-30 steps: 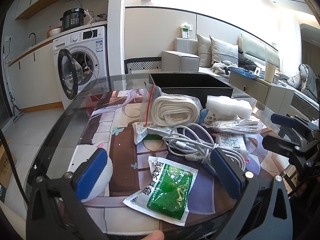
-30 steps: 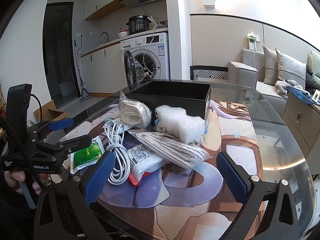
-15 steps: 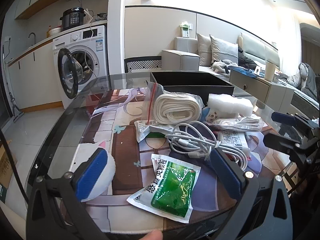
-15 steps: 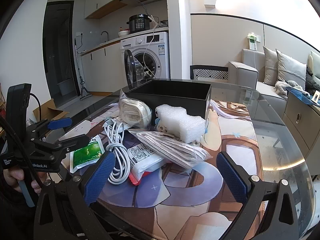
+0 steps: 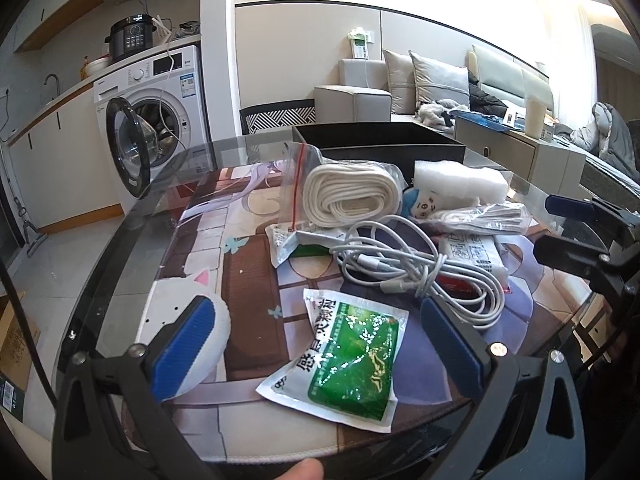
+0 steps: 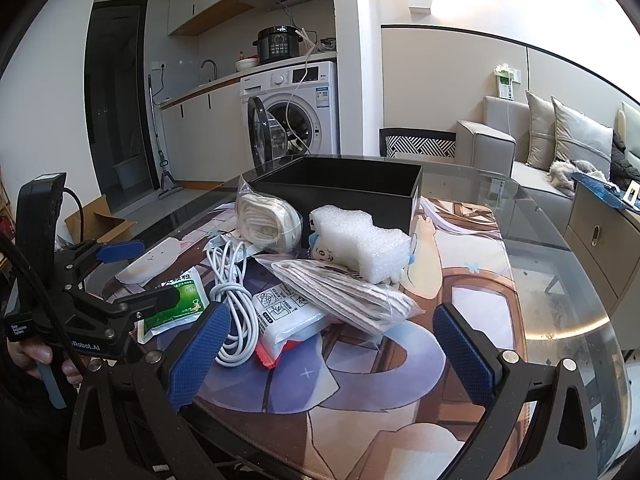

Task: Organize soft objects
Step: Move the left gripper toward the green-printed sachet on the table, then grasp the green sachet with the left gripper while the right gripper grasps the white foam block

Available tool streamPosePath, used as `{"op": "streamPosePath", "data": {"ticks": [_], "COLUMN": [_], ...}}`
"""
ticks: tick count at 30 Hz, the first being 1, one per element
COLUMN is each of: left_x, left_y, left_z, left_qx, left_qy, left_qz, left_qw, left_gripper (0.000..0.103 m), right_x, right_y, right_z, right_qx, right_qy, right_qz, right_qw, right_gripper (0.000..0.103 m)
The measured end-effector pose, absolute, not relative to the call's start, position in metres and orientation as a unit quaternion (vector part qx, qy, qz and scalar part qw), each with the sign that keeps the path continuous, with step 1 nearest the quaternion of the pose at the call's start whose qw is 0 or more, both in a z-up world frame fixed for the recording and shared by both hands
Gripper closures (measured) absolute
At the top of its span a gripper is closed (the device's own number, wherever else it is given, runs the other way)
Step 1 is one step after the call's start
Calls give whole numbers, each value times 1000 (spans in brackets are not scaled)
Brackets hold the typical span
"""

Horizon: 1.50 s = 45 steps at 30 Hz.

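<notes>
A pile of soft items lies on the printed mat: a green sachet [image 5: 352, 356], a coiled white cable [image 5: 416, 268], a bagged white rope roll [image 5: 352, 196], a white foam block [image 6: 360, 244], a bagged striped cloth [image 6: 344, 292], a white wipes pack [image 6: 288, 312]. A black box [image 6: 340, 192] stands behind them. My left gripper [image 5: 320, 344] is open, its blue pads either side of the sachet, above it. My right gripper [image 6: 328, 352] is open and empty, in front of the wipes pack.
The round glass table [image 6: 560, 280] carries the mat. A washing machine [image 5: 148, 92] with its door open stands behind on the left, a sofa [image 5: 420, 80] on the right. A cardboard box [image 6: 96, 220] sits on the floor.
My left gripper has edged forward and slightly down toward the green sachet. My right gripper has barely moved.
</notes>
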<state>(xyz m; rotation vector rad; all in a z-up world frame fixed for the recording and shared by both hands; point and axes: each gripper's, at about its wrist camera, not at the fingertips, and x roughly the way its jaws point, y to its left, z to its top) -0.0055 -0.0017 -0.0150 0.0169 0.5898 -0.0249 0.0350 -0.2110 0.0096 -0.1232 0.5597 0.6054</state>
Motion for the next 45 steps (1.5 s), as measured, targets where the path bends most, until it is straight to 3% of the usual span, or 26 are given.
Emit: {"op": "streamPosePath", "data": {"ticks": [45], "left_x": [-1], "left_y": [-15], "left_z": [-35], "left_qx": [41], "left_qy": [334], "left_qz": [-59], "left_qw": [940], "left_gripper": [1], "right_x": [55], "right_y": [-220], "right_z": [16], "right_qx": [-56], "right_qy": [299], "right_qz": [278], "right_qw": [911], "right_gripper": [0]}}
